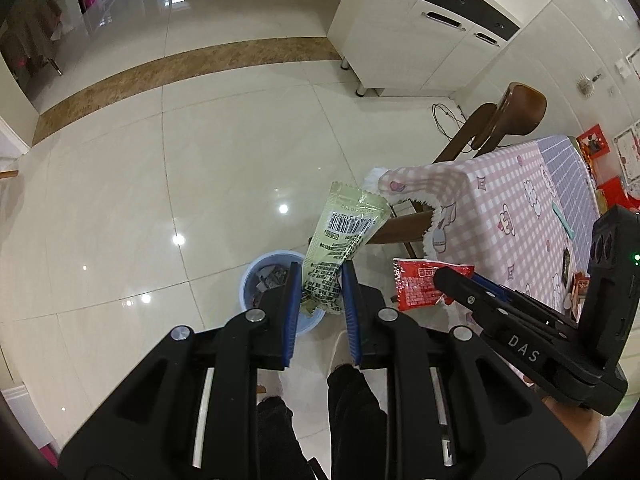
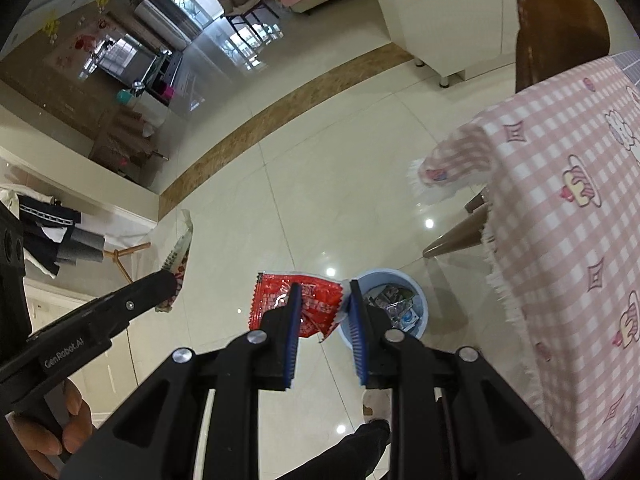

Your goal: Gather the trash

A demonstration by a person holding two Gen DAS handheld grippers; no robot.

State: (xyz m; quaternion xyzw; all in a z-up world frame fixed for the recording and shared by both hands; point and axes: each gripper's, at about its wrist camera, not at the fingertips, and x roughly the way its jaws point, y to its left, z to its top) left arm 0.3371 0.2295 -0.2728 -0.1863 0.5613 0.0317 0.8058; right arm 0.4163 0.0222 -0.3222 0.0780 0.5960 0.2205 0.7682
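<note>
Blue-padded fingers of the left gripper (image 1: 320, 280) pinch a green wrapper (image 1: 344, 236) above the blue trash bin (image 1: 256, 280); the right gripper (image 2: 324, 300) clamps a red packet (image 2: 280, 292) nearby. Bin already holds wrappers; both pieces remain undropped, and small items remain on the bench (image 1: 500, 200).

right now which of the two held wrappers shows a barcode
The pale green wrapper in the left gripper, barcode near its top. The red wrapper in the right gripper shows none.
</note>
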